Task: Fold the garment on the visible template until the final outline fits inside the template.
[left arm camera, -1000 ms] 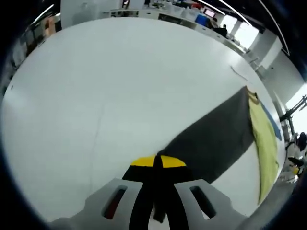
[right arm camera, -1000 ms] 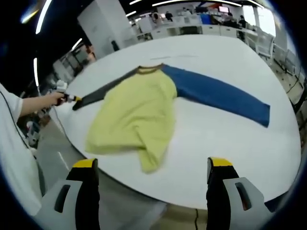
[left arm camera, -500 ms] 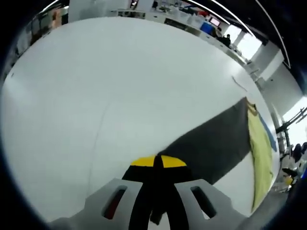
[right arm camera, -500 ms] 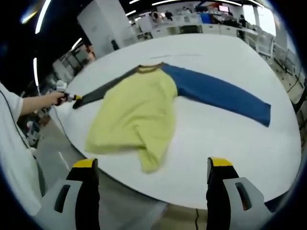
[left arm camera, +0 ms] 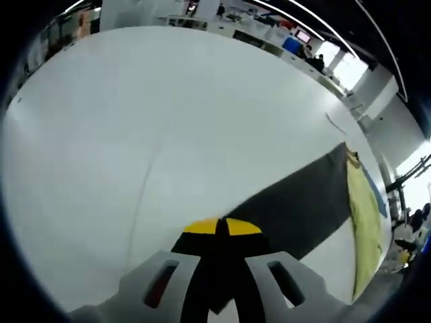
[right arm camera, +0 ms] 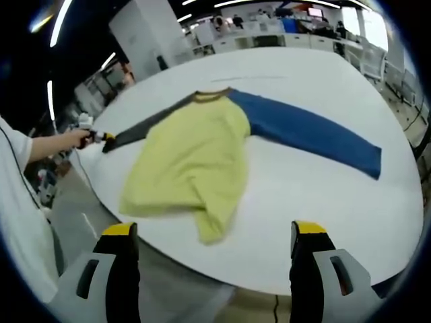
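Observation:
A long-sleeved shirt lies on a white table [right arm camera: 296, 202]: yellow body [right arm camera: 192, 158], blue sleeve [right arm camera: 306, 131] stretched to the right, dark grey sleeve [right arm camera: 145, 124] stretched to the left. In the left gripper view my left gripper [left arm camera: 217, 229] is shut on the cuff of the grey sleeve [left arm camera: 296, 208], which runs away to the yellow body [left arm camera: 363, 222]. The right gripper view also has the left gripper [right arm camera: 101, 139] at that cuff, held by a hand. My right gripper [right arm camera: 212, 239] is open, hovering short of the table's near edge, nothing between its jaws.
The table's near edge [right arm camera: 256, 279] curves just beyond the right gripper's jaws. A person's sleeve [right arm camera: 23, 222] fills the left of the right gripper view. Desks and shelves [right arm camera: 269, 33] stand far behind the table. A faint line [left arm camera: 145, 188] crosses the tabletop.
The left gripper view has shifted a little while the cuff stays gripped; the grey sleeve looks slightly more stretched. The right gripper view is unchanged.

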